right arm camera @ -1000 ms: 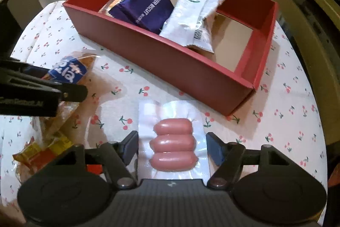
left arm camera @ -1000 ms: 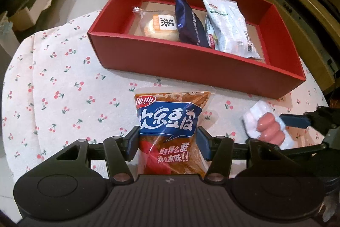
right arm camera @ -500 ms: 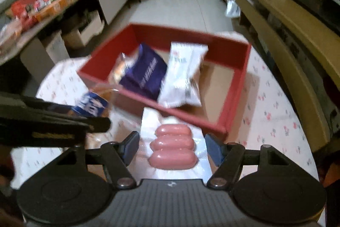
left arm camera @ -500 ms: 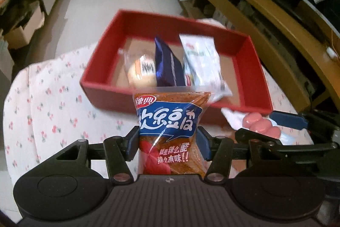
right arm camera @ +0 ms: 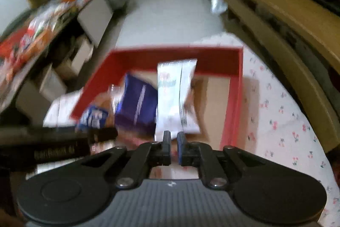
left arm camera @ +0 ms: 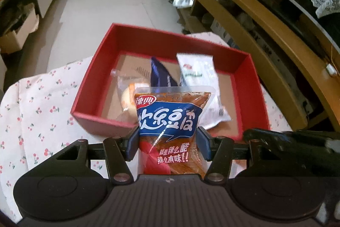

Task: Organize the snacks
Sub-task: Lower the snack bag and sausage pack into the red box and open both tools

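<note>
Jaws of the left gripper (left arm camera: 167, 143) clamp the sides of a spicy tofu packet (left arm camera: 169, 120), held upright, long axis running away from the camera. Jaws of the right gripper (right arm camera: 173, 139) stand nearly closed; whether anything thin lies between them cannot be told (the right view is blurred). The red box (left arm camera: 131, 38) lies directly ahead of and below the held packet, on the cherry-print cloth (left arm camera: 40, 99) of the worktop, so the left hand is the nearer one. Inside stand a bun in clear wrap (left arm camera: 127, 93), a dark blue packet (left arm camera: 161, 76) and a white packet (left arm camera: 197, 73); bare floor remains at the box's right end. The tofu packet is glossy, brown with a blue label.
</note>
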Tool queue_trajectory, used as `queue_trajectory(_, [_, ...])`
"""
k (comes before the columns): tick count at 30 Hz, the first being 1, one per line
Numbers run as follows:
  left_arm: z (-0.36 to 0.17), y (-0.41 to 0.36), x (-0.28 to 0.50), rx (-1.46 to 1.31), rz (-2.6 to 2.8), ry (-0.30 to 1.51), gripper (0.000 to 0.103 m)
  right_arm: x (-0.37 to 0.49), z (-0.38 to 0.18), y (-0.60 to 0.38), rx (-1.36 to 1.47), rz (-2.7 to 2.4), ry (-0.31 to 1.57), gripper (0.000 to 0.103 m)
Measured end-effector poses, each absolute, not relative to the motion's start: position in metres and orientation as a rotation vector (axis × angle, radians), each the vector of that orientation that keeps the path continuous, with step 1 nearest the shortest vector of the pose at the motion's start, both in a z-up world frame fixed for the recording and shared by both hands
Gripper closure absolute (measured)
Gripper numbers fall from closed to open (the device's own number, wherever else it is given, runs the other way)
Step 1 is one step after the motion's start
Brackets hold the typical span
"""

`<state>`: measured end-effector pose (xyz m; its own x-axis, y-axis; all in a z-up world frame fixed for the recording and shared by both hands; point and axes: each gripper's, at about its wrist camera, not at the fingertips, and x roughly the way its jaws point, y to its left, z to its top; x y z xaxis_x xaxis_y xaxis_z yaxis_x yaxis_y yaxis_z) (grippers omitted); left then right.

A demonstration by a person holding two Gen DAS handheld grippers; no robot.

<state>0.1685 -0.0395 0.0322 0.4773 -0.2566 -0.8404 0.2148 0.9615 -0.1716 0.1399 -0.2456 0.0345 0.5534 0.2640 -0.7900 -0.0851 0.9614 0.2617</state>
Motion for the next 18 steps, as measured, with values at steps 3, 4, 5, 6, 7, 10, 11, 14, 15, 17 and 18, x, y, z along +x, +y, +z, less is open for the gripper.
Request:
queue_trajectory(3, [0.024,-0.033,0.165,-0.037,-0.274,1.056,0.039,0.115,0.026,-0.240,0.094,0.236,1.009,0.040])
queue_trajectory(4, [0.021,-0.032,0.164,-0.037,-0.274,1.067,0.039,0.110,0.021,-0.240,0.069,0.254,1.023,0.030])
queue_trajectory(5, [0.019,-0.032,0.163,-0.036,-0.275,1.076,0.039,0.107,0.016,-0.240,0.037,0.271,1.036,0.024])
queue_trajectory(6, [0.016,-0.032,0.163,-0.036,-0.279,1.083,0.040,0.105,0.010,-0.240,0.002,0.286,1.045,0.011])
queue_trajectory(7, [0.015,-0.033,0.162,-0.031,-0.279,1.085,0.041,0.103,0.004,-0.241,-0.031,0.295,1.052,0.007])
queue_trajectory(10, [0.015,-0.037,0.160,-0.024,-0.301,1.090,0.044,0.105,-0.012,-0.252,-0.088,0.300,1.091,0.006])
queue_trajectory(11, [0.015,-0.039,0.159,-0.018,-0.305,1.089,0.044,0.106,-0.017,-0.256,-0.080,0.302,1.105,0.006])
queue_trajectory(14, [0.009,-0.043,0.156,-0.006,-0.310,1.103,0.042,0.104,-0.032,-0.259,-0.098,0.335,1.144,0.006])
queue_trajectory(15, [0.005,-0.045,0.155,-0.003,-0.311,1.112,0.040,0.104,-0.035,-0.258,-0.115,0.336,1.142,0.004])
queue_trajectory(17, [-0.005,-0.048,0.152,0.005,-0.310,1.139,0.032,0.103,-0.040,-0.256,-0.118,0.368,1.150,0.000])
queue_trajectory(18, [-0.009,-0.050,0.151,0.005,-0.310,1.151,0.026,0.101,-0.041,-0.253,-0.135,0.381,1.150,0.000])
